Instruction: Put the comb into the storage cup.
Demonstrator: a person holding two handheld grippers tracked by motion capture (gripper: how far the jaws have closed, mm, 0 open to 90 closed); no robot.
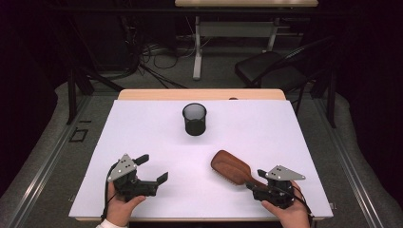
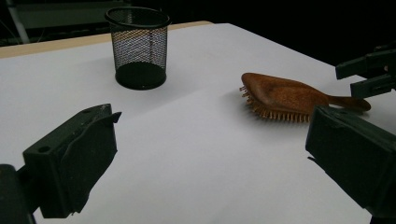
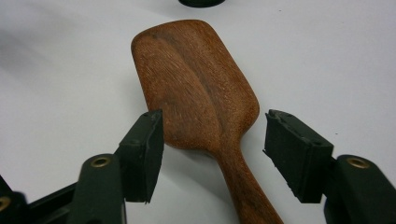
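Lying bristles-down on the white sheet (image 1: 157,128), a wooden hairbrush (image 1: 231,167) is seen near the right front of the table, its broad head pointing toward the far left and its handle running back to the near right. In the right gripper view the brush (image 3: 196,88) is shown from above, its grained back uppermost, and no brand or lettering can be read on the wood. The handle is straddled by the right gripper (image 1: 259,183): its jaws are held apart on either side of the neck, and neither pad appears to press on the wood, though the contact at the left pad is partly hidden. The gripper is carried by a hand (image 1: 287,213) at the near edge.

Farther out, the left gripper (image 1: 154,168) is held over the near left of the sheet, well apart from the brush, with its jaws wide apart and nothing between them. In the left gripper view the brush's bristles (image 2: 275,114) are visible along its lower edge.

A black mesh cup (image 1: 194,118) is stood upright at the far middle of the sheet, well clear of both grippers. No label is legible on it. Beyond the table's far wooden edge (image 1: 199,94), a dark folding chair (image 1: 271,69) and cables on the floor are seen.
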